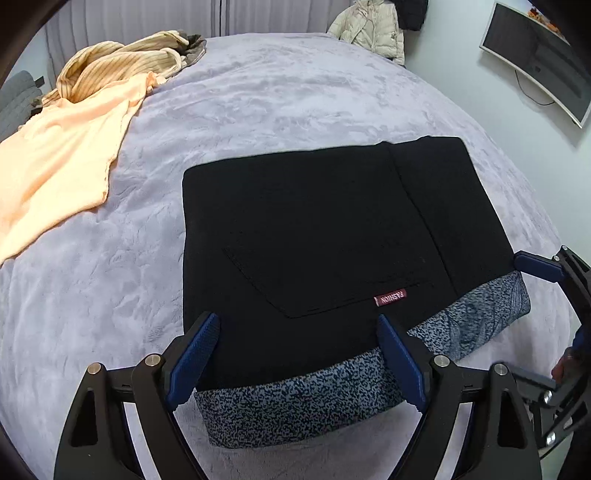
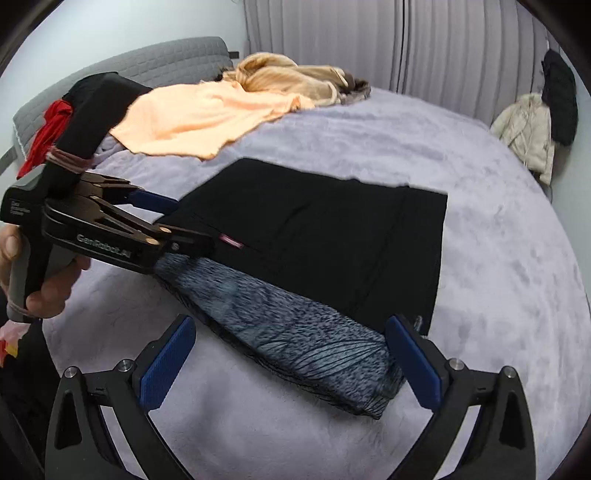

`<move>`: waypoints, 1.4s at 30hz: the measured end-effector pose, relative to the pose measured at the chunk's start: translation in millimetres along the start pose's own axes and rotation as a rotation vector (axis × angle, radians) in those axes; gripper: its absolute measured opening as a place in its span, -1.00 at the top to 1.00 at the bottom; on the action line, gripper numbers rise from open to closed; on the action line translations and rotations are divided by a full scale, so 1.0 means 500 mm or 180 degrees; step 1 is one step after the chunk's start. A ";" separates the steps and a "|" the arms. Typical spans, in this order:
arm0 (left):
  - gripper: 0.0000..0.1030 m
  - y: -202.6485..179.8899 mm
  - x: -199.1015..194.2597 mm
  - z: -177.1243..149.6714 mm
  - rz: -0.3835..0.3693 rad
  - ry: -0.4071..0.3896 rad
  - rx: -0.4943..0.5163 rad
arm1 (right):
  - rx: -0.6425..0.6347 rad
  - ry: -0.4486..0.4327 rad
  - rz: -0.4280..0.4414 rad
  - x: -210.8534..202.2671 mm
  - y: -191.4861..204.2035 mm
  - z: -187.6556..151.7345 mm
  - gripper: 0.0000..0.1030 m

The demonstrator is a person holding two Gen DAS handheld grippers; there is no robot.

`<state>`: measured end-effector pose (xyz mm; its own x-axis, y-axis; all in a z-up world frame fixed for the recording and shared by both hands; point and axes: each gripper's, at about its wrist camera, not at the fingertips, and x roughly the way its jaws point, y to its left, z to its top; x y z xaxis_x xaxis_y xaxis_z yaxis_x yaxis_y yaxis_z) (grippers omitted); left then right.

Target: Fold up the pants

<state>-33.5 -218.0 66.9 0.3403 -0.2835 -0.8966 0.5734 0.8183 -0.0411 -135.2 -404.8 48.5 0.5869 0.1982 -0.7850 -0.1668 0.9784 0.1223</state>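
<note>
The black pants [image 1: 332, 229] lie folded into a flat rectangle on the lilac bed cover [image 1: 258, 103], with a speckled blue-grey waistband [image 1: 295, 402] at the near edge and a small red label [image 1: 390, 297]. My left gripper [image 1: 299, 354] is open, its blue pads on either side of the waistband's left part, holding nothing. My right gripper [image 2: 291, 365] is open just above the waistband's right end [image 2: 295, 339]. The pants [image 2: 332, 236] also show in the right wrist view, where the left gripper [image 2: 168, 221] hovers at their left edge.
A peach garment [image 1: 62, 155] and a tan striped garment [image 1: 122, 62] lie at the bed's far left. A cream jacket [image 1: 373, 29] hangs beyond the far edge. A monitor [image 1: 535, 62] is on the right wall. A grey headboard [image 2: 147, 66] and red cloth [image 2: 48, 129] sit at the left.
</note>
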 end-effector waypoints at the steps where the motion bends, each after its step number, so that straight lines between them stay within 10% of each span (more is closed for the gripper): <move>1: -0.87 -0.001 0.012 -0.001 -0.0033 0.0024 -0.0034 | 0.0107 0.0080 -0.0046 0.016 -0.019 -0.006 -1.00; 8: -0.99 0.010 0.033 0.014 -0.0114 0.0136 -0.0132 | 0.0693 0.0077 0.0221 0.010 -0.108 -0.031 -1.00; 14: -0.99 0.016 -0.011 0.113 -0.0228 -0.0154 -0.0187 | 0.0243 -0.0355 0.0130 -0.065 -0.089 0.056 -1.00; 27: -0.99 0.017 0.164 0.221 0.0410 0.0154 -0.0124 | 0.0045 0.0322 0.0079 0.174 -0.132 0.172 -1.00; 42: -0.99 0.019 0.130 0.209 0.0329 0.0011 -0.0151 | 0.0150 0.0392 0.0010 0.145 -0.119 0.194 -1.00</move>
<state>71.9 -280.9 54.4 0.3932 -0.1949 -0.8986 0.4996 0.8657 0.0308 -5.8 -443.0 43.1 0.4842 0.1952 -0.8529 -0.1293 0.9801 0.1509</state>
